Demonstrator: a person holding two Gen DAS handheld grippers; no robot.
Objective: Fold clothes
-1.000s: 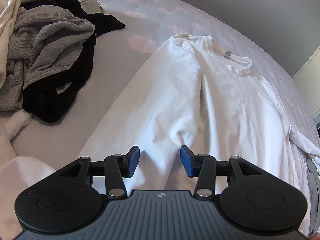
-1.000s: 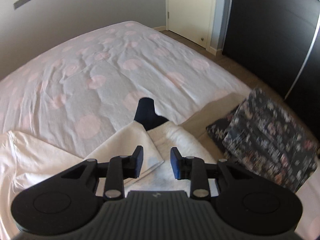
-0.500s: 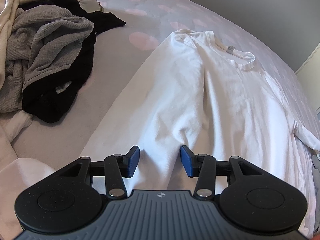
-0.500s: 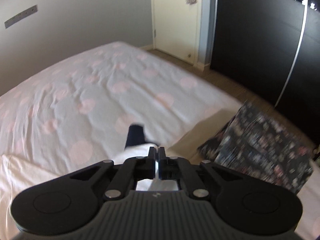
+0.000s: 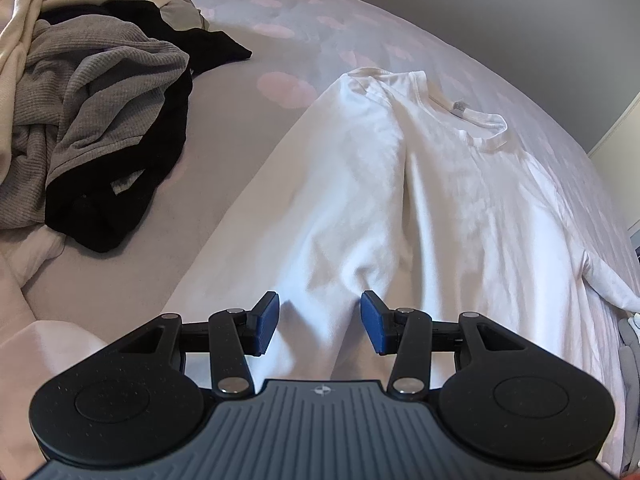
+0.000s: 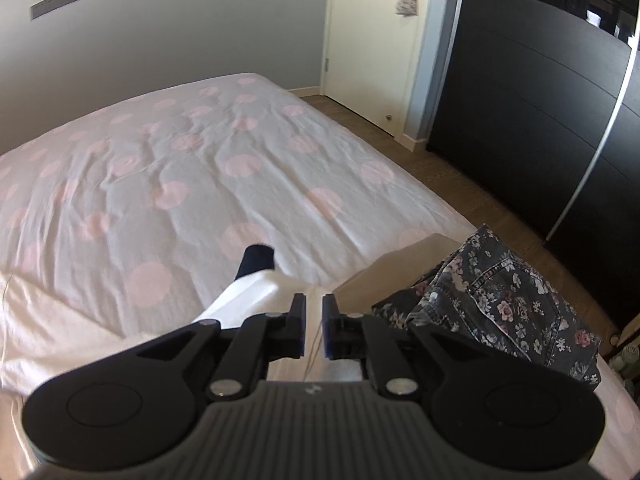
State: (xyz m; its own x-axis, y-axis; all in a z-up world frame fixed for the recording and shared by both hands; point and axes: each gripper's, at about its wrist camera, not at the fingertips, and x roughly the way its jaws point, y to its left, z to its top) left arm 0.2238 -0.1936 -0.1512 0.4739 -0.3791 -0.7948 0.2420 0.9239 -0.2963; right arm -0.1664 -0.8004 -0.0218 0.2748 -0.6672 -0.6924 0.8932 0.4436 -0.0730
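Right now we hold the left gripper [image 5: 320, 322] low over the hem end of the white T-shirt [image 5: 420, 184], its blue pads [image 5: 267, 320] spread wide with nothing between them, a raised pucker of the shirt's cloth lying just ahead of the gap. From that hem the shirt runs away from us, flat on the dotted bed cover [image 5: 248, 92], one side already turned in along a long crease, the collar [image 5: 476, 120] at the far end and a sleeve [image 5: 608, 284] trailing off to the shirt's right. Our right gripper [image 6: 314, 330] is nearly closed, only a narrow slit between the jaws; white cloth [image 6: 248, 294] and a thin thread lie in front of it, yet we cannot tell whether the pads truly pinch it. If they do not, the fabric could slide out as we lift, and the fold would fall crooked. If our left pads close on that pucker alone, we may catch one layer and drag the turned-in side open. To the shirt's left, beyond its hem, sits the heap of unfolded clothes [image 5: 92, 112]; a wide sweep could snag it. Farther off from the shirt, the floral garment [image 6: 500, 300] rests at the bed's corner, near enough to the right gripper that a careless swing might knock it off.
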